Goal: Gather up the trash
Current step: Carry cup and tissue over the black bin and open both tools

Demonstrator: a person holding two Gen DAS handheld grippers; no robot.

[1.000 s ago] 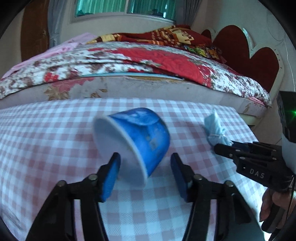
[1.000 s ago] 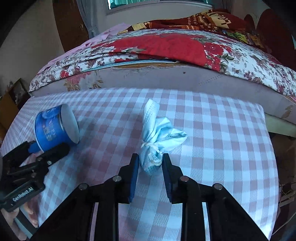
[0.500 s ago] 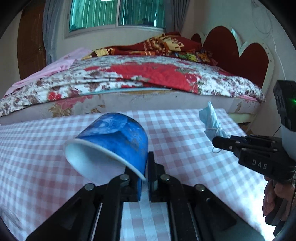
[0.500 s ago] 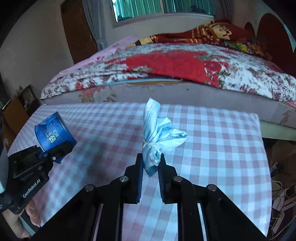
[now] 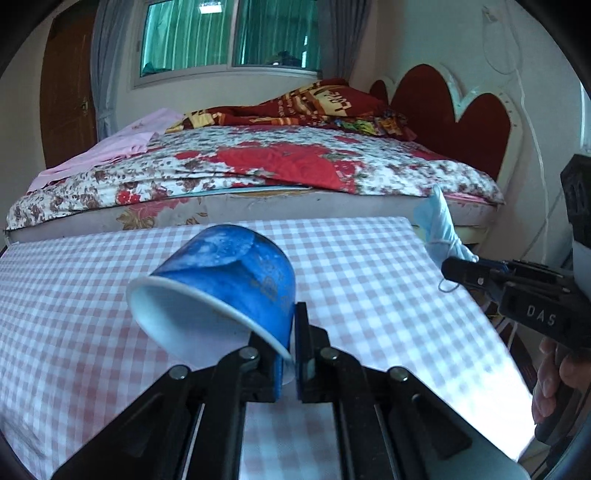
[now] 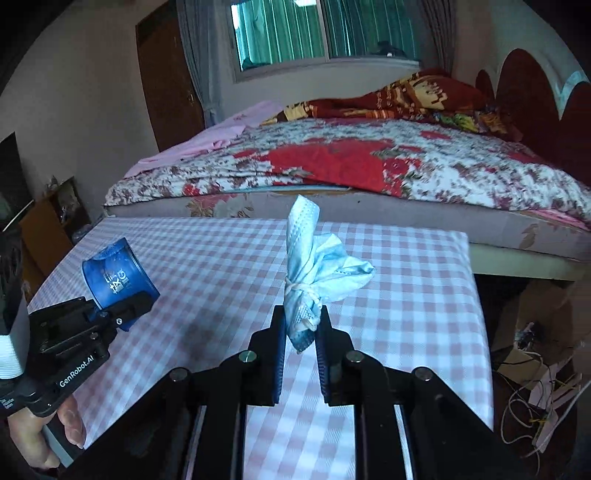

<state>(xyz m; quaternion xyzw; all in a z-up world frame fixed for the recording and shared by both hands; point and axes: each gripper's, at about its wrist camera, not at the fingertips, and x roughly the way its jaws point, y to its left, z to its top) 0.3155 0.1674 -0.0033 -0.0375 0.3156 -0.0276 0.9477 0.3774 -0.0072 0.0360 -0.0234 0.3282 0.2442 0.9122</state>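
**Q:** Above the surface [image 5: 369, 280], what does each tool hold?

**A:** Left tool [image 5: 291, 365] is clamped on a blue paper cup's [image 5: 229, 280] rim, cup tilted in the air. Right tool [image 6: 301, 339] is pinched on a tied blue face mask [image 6: 314, 269], also raised.

**Q:** And beyond them?

**A:** Pink checked cloth covers the surface. Behind it stands a bed [image 6: 369, 166] with a floral quilt, then a curtained window [image 5: 229, 33].

Counter top: the checked counter [image 6: 388, 325] lies bare across its whole width under both grippers.
Far edge: the bed [image 6: 369, 173] butts against it, mattress rising above the cloth.
Right side: cables and boxes on the floor [image 6: 535, 387] below the counter's edge.
Left side: a low cabinet [image 6: 48, 229] near the corner.
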